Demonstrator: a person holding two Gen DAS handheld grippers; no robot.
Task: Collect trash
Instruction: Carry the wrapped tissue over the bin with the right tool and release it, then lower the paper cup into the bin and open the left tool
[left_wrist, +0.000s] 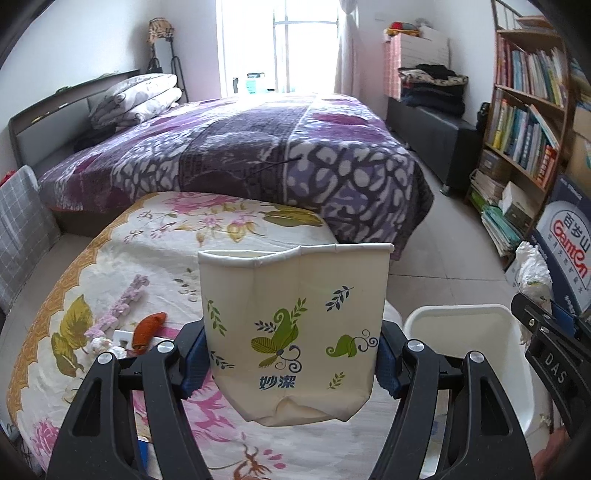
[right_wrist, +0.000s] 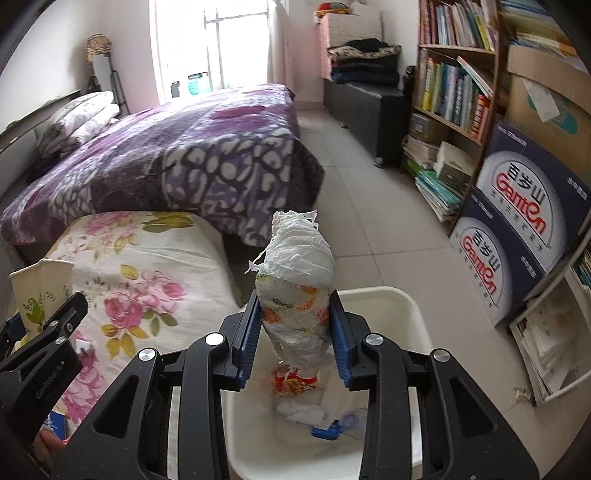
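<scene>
My left gripper (left_wrist: 291, 360) is shut on a squashed cream paper cup (left_wrist: 295, 332) with green leaf print, held above the floral-covered table (left_wrist: 110, 266). The cup also shows at the left of the right wrist view (right_wrist: 40, 291). My right gripper (right_wrist: 295, 336) is shut on a crumpled white wrapper (right_wrist: 295, 280) with orange and green print, held over the white bin (right_wrist: 388, 306). The bin holds several bits of trash, among them an orange packet (right_wrist: 295, 382) and a blue scrap (right_wrist: 325, 432). The bin rim shows at the right in the left wrist view (left_wrist: 461, 314).
An orange scrap (left_wrist: 147, 326), a pink fuzzy strip (left_wrist: 118, 310) and small white bits (left_wrist: 105, 343) lie on the table. A bed with a purple blanket (left_wrist: 240, 147) stands behind. A bookshelf (right_wrist: 454, 74) and stacked Ganten boxes (right_wrist: 517, 221) line the right wall.
</scene>
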